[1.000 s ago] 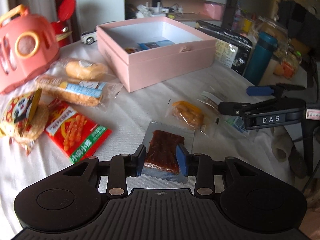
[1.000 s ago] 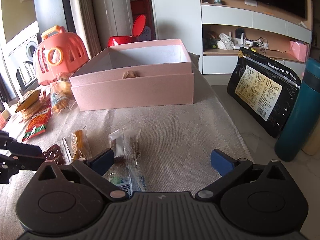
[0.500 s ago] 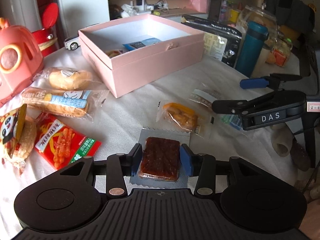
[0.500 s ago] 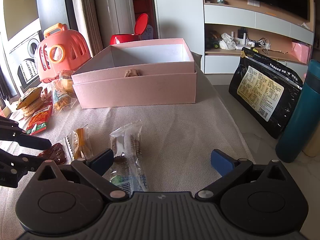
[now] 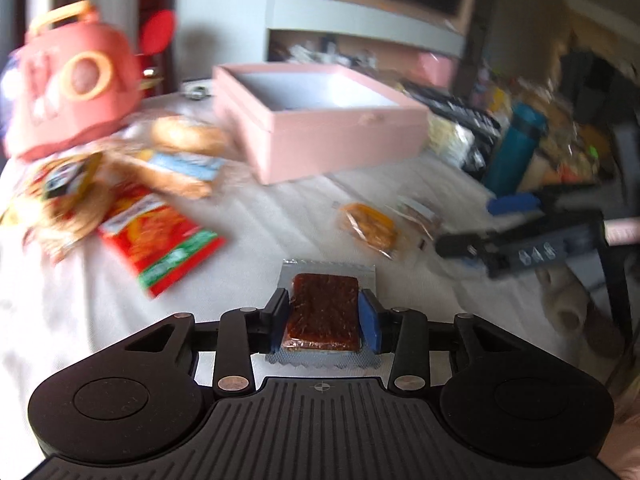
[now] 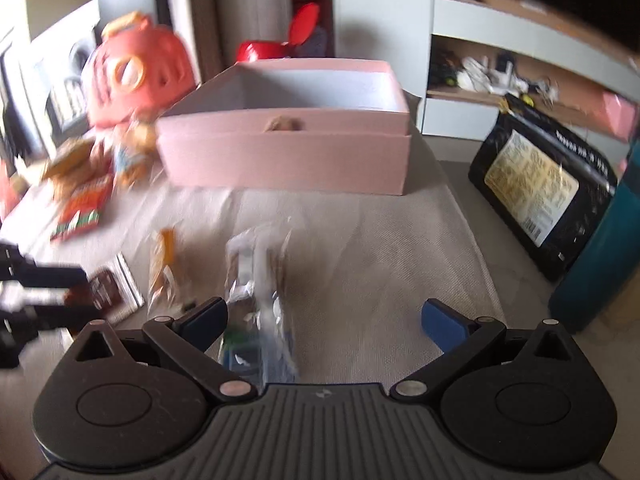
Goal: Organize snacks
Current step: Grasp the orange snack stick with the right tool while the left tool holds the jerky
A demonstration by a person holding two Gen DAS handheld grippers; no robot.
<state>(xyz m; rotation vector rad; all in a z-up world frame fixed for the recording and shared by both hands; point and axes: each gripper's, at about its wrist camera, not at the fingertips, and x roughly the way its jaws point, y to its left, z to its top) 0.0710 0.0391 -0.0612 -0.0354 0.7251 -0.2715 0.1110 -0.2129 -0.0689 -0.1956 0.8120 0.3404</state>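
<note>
A dark red snack packet with silver foil edges lies on the white cloth between the pads of my left gripper. The jaws are closing and both pads touch its sides. The open pink box stands behind it, with some small items inside. In the right wrist view my right gripper is wide open above a clear snack packet, whose near end sits by the left finger without being pinched. The pink box is straight ahead of it.
Wrapped breads, a red noodle-snack bag and a coral toy carrier lie to the left. An orange snack packet lies mid-table. A teal bottle and a black bag stand on the right.
The left jaws opened a little around the dark red packet, squared up to it, and have come in against its sides again. The left view swung and tilted. The right gripper stayed open.
</note>
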